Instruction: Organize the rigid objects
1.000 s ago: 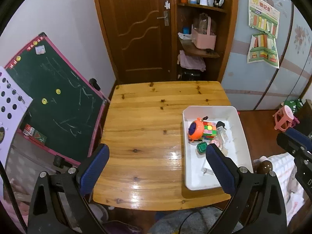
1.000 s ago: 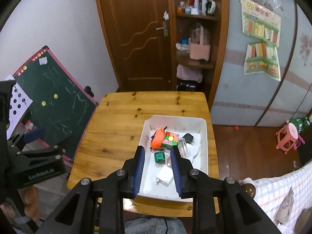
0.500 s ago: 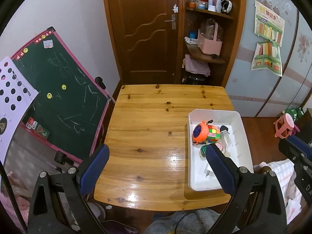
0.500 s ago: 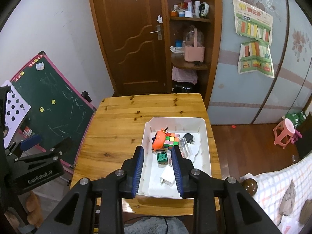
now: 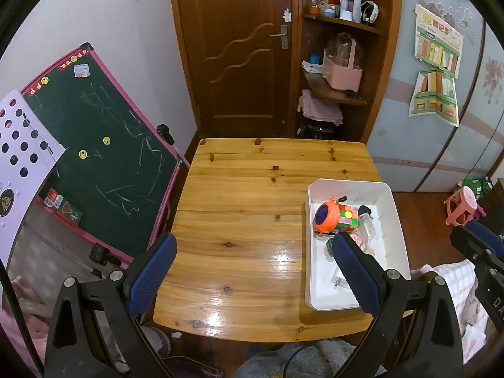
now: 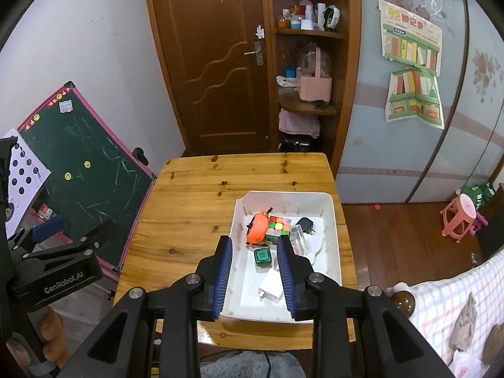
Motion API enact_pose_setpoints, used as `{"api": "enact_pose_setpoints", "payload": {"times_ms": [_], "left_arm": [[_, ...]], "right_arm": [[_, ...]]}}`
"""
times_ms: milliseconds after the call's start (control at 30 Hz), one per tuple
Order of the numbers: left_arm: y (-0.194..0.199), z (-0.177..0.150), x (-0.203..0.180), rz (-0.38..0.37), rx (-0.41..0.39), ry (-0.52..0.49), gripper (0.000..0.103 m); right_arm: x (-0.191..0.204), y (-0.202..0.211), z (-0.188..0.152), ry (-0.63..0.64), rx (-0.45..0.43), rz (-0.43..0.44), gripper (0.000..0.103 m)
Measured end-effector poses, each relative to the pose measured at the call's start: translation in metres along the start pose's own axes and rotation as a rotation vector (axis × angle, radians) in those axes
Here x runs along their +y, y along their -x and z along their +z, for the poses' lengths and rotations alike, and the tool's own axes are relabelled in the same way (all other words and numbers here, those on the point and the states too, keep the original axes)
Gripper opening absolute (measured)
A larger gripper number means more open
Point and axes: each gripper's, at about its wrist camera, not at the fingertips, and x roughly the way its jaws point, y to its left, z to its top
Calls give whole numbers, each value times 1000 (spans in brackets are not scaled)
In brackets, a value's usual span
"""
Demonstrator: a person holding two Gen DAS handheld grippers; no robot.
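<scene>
A white tray sits on the right half of the wooden table. In it lie an orange round toy, a colour cube, a black plug, a green box, a white charger and a clear plastic piece. My right gripper hovers above the tray's near end, its jaws a narrow gap apart and nothing between them. My left gripper hangs wide open over the table's near edge, holding nothing. In that view the tray lies behind its right finger.
A green chalkboard leans to the left of the table. Behind it are a brown door and corner shelves with a pink basket. A pink stool stands on the floor at right. A checked cloth lies at the near right.
Both views have drifted a little, so the table and tray sit slightly lower in frame. Jaw openings are the same, and nothing in the tray has moved.
</scene>
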Motion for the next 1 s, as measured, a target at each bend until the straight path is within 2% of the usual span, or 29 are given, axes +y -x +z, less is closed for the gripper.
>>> {"api": "enact_pose_setpoints", "payload": {"times_ms": [1000], "left_arm": [[-12, -1, 1, 14, 34, -3, 100]], "right_arm": [[3, -18, 2, -5, 44, 9, 30]]}}
